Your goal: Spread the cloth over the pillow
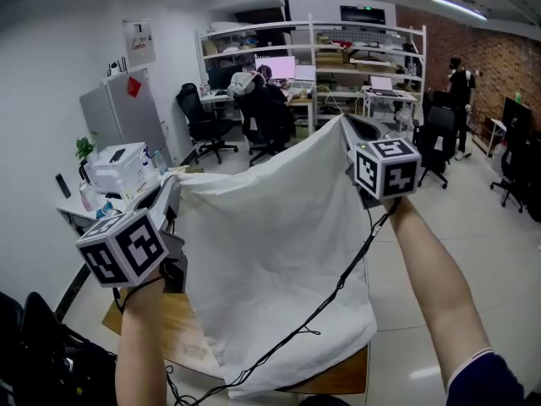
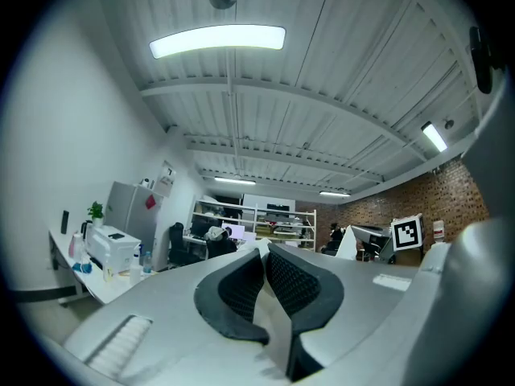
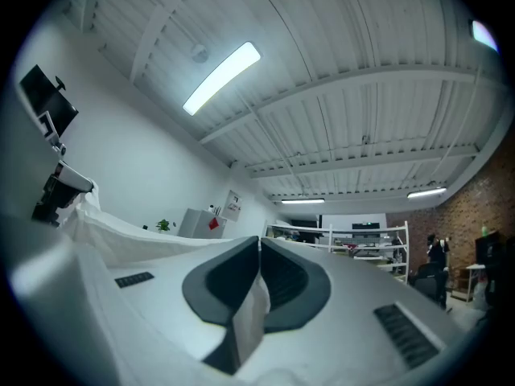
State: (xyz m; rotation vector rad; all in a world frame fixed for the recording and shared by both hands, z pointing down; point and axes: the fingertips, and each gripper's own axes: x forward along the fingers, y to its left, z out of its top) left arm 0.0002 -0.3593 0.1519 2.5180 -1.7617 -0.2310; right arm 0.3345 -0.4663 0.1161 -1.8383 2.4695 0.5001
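Note:
A white cloth (image 1: 270,252) hangs stretched between my two grippers, held up by its top corners. Its lower edge drapes over a wooden table (image 1: 182,341). No pillow shows; the cloth hides what lies behind it. My left gripper (image 1: 172,189) is shut on the cloth's left corner, and a strip of cloth (image 2: 272,328) is pinched between the left gripper's (image 2: 264,256) dark pads. My right gripper (image 1: 345,125), a little higher, is shut on the right corner, with a fold of cloth (image 3: 249,316) clamped in the right gripper's (image 3: 259,252) pads.
A black cable (image 1: 338,286) runs from the right gripper down across the cloth. A white desk with a printer (image 1: 118,169) stands at the left by a grey cabinet (image 1: 122,112). Office chairs (image 1: 199,121), shelves (image 1: 338,57) and a person (image 1: 461,83) are farther back.

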